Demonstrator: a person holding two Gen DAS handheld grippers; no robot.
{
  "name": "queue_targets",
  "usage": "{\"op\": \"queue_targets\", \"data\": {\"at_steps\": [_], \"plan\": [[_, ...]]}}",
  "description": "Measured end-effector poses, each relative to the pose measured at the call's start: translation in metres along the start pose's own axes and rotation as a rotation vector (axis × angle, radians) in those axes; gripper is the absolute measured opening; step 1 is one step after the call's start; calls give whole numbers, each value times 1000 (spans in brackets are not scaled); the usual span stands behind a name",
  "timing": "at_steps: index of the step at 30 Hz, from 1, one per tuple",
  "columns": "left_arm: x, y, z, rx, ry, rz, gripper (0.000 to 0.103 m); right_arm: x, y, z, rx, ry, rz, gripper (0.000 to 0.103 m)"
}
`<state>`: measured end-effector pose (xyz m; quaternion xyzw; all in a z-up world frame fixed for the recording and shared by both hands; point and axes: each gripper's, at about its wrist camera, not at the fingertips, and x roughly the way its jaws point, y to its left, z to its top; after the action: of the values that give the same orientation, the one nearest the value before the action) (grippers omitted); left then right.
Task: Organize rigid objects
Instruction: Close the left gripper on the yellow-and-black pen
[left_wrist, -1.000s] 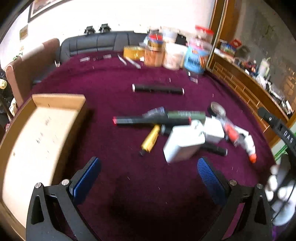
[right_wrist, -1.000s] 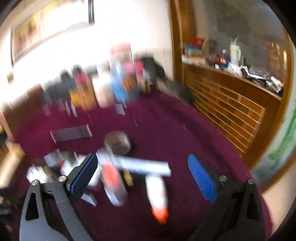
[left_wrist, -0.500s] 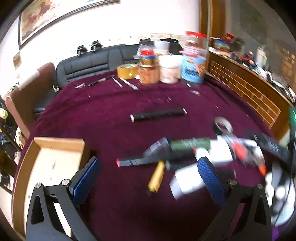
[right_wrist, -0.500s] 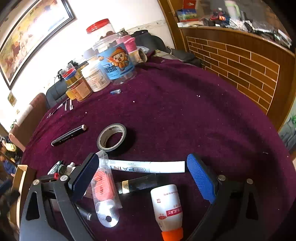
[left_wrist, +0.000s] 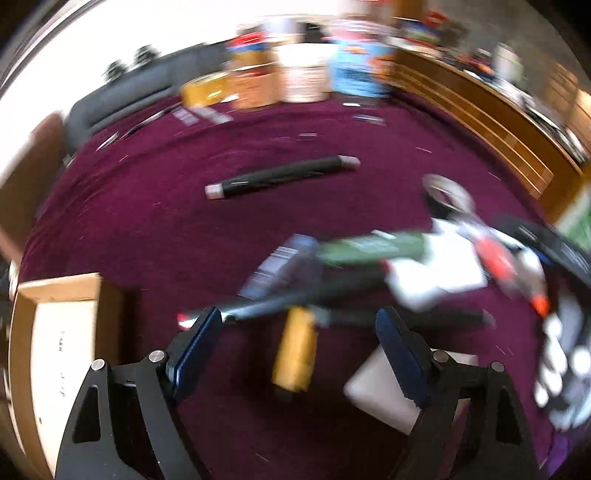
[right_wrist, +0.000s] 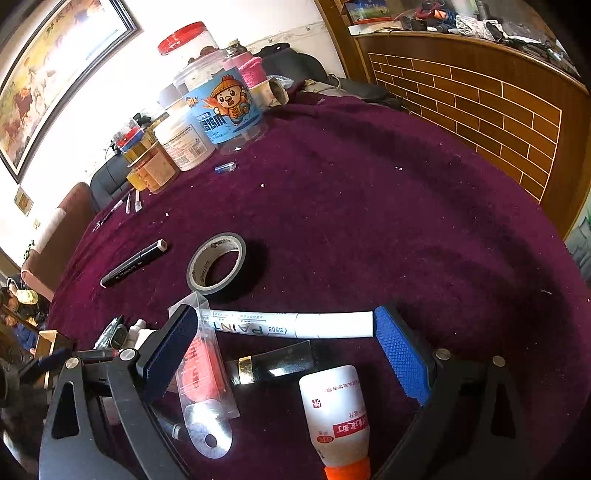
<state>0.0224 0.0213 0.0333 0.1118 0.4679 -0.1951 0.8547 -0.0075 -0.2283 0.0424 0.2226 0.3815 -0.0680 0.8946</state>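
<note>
Left gripper (left_wrist: 298, 338) closing around yellow marker (left_wrist: 295, 354), right gripper (right_wrist: 284, 339) released, straddling paint pen (right_wrist: 291, 325)

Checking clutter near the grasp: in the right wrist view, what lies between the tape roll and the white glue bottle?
Right wrist view: the white paint marker lies across, then a black, gold-banded piece, between the tape roll and glue bottle.

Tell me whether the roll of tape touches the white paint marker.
Apart. The right wrist view shows a strip of purple cloth between the roll of tape and the white paint marker.
</note>
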Motion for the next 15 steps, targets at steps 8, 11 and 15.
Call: {"op": "queue_targets", "data": {"at_steps": [8,11,15], "plan": [[-26,-3,-5,82,-64,69,82,1,-1,0,11,6,3,97],[-12,22,4,73,-45,119,82,1,-1,0,10,6,2,97],[14,37,11,122,7,123,82,2,-1,0,6,7,-2,97]]}}
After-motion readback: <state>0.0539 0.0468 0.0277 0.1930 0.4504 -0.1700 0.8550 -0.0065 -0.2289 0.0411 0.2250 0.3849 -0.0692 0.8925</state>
